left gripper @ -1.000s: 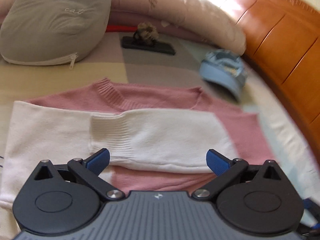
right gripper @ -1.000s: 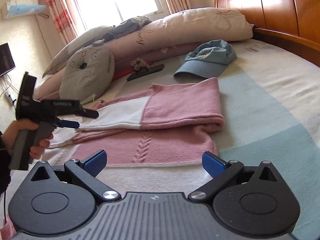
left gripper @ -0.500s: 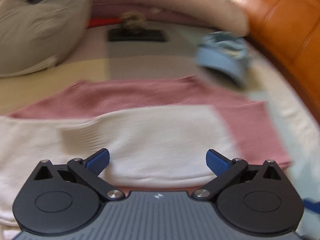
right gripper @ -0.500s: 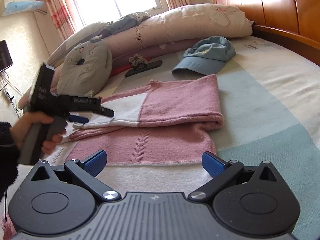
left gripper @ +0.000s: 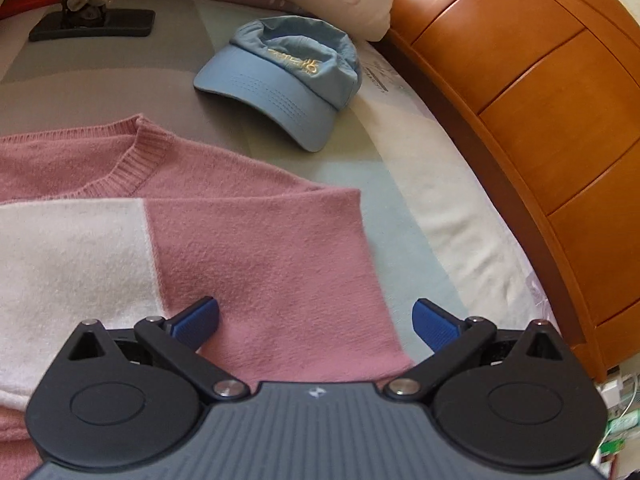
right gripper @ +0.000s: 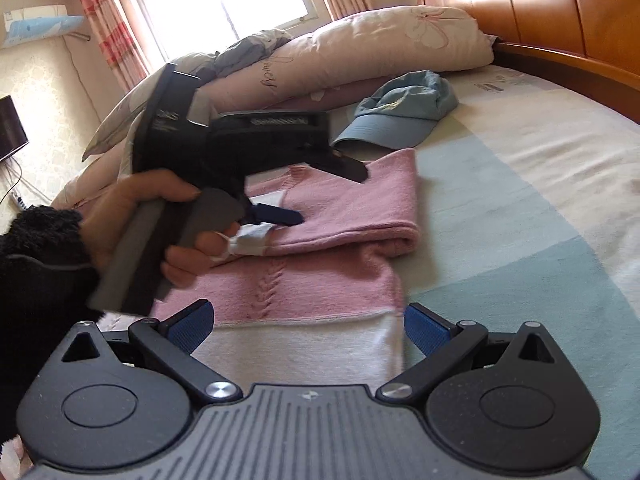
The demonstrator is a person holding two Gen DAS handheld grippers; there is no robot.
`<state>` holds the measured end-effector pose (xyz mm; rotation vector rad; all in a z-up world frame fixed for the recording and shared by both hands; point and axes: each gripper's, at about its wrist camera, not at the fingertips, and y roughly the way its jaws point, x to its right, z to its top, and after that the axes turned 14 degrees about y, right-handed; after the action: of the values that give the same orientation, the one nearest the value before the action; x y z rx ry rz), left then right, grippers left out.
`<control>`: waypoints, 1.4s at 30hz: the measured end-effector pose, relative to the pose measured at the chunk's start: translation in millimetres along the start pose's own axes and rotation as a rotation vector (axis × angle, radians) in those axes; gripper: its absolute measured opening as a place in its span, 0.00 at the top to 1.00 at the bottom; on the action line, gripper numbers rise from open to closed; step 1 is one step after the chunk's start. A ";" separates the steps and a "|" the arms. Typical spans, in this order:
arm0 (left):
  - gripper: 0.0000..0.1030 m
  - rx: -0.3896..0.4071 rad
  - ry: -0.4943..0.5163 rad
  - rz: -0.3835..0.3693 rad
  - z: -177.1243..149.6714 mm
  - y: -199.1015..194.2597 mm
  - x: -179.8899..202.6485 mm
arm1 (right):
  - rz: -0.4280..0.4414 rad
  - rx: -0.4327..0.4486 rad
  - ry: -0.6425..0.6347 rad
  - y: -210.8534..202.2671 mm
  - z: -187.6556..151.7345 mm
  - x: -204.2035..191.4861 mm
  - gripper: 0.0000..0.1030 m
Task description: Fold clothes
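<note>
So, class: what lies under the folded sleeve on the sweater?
Under the folded sleeve lies the pink body of the sweater, with a knitted braid pattern, and below it a white band. The part directly beneath the sleeve is covered, and the left tongs hide some too.

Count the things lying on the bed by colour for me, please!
Pink: 1, the pink-and-white knitted sweater
Blue: 1, the light blue cloth cap
Black: 1, the flat black stand with a fabric flower
Total: 3
</note>
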<state>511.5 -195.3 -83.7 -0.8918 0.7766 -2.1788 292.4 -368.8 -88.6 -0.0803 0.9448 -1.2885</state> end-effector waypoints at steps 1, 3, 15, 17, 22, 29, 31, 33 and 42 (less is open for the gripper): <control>0.01 0.002 -0.005 -0.007 5.9 -1.0 3.1 | 0.005 -0.001 0.007 -1.6 0.8 2.2 0.00; 0.01 0.010 -0.004 -0.031 14.9 4.9 10.3 | 0.016 -0.001 0.023 -4.8 2.3 6.3 0.00; 0.01 -0.022 -0.004 -0.099 31.4 58.4 39.8 | 0.004 0.012 0.034 -17.0 4.4 16.3 0.00; 0.01 0.011 -0.009 -0.087 43.0 61.1 40.2 | -0.005 0.010 0.034 -18.2 3.8 19.7 0.00; 0.01 0.064 -0.024 -0.041 60.4 86.6 36.1 | -0.016 0.012 0.037 -21.7 3.7 27.4 0.00; 0.01 0.050 -0.041 -0.001 59.4 84.1 32.2 | -0.012 0.021 0.027 -25.3 4.5 29.7 0.00; 0.02 0.052 -0.034 0.010 61.8 66.1 34.4 | 0.004 0.030 0.029 -27.3 5.4 28.2 0.00; 0.02 0.060 -0.014 0.024 63.3 41.6 38.9 | 0.023 0.043 0.033 -29.2 6.7 25.8 0.00; 0.01 0.095 0.145 0.152 36.2 -135.3 61.1 | 0.069 0.045 -0.072 -49.0 2.3 -16.0 0.00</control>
<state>459.1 -167.5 57.1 -0.6117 0.7762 -2.1431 256.3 -372.6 -51.9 -0.0583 0.8494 -1.2346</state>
